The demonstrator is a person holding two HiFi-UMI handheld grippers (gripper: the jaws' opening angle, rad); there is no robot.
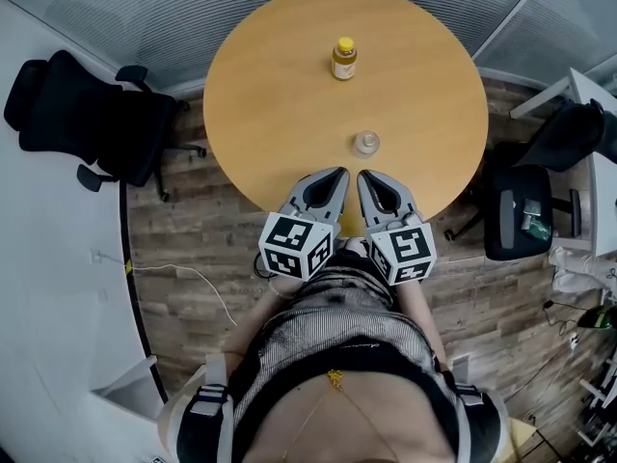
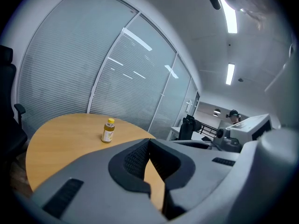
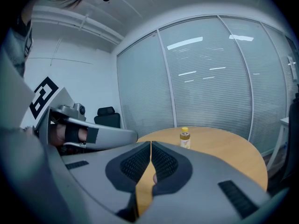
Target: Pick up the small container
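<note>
**A:** Jaws, both pairs: pressed together, pad against pad, nothing between them. The left gripper point(image 1: 336, 175) and the right gripper point(image 1: 365, 177) lie side by side over the near edge of the counter point(image 1: 270, 95), tips toward its middle.

**B:** And the things on it, largest first?

**A:** Round wooden counter; on its far half, upright, a yellow-capped bottle point(image 1: 344, 59); nearer, just ahead of the right gripper's tips and apart from them, a small clear container point(image 1: 366, 144), also upright. The two are well apart.

**B:** Which is the task's thing?

**A:** By judgement the clear one, as the smaller; the pictures alone do not settle it. Each gripper view shows the bottle beyond the closed jaws; the clear container is not made out in either.

**B:** Progress?

**A:** At the start. Nothing grasped, nothing lifted, neither thing touched. Left to do: spread one pair of jaws, bring them round the container, close, raise it off the counter. The right gripper is the nearer.

**B:** Any caution?

**A:** Judged light and smooth-walled; shut jaws that meet it would likely push it along the counter, so they should be spread before they reach it.
</note>
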